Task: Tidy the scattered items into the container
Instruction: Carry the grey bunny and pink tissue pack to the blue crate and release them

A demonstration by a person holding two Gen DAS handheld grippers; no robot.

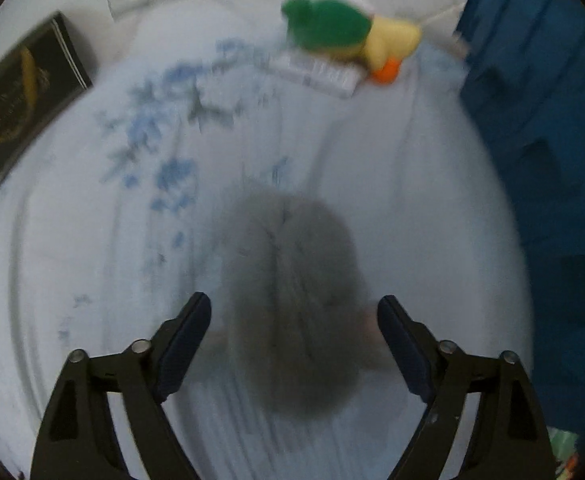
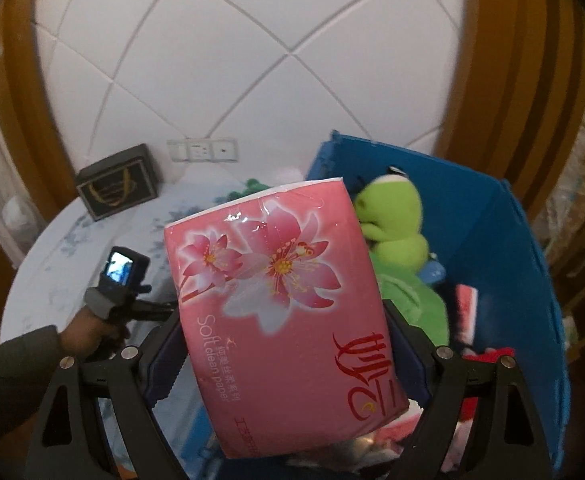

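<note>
I see the blue container at three o'clock, a green plush inside; my right gripper is clamped on the pink tissue pack over it; my left gripper stands apart, straddling a grey furry toy on the bed.

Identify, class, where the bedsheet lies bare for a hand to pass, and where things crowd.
Bare sheet lies between the black box and the grey furry toy. Another strip separates that toy from the blue bin. Crowded: the duck toy atop a white packet, and inside the bin.
</note>
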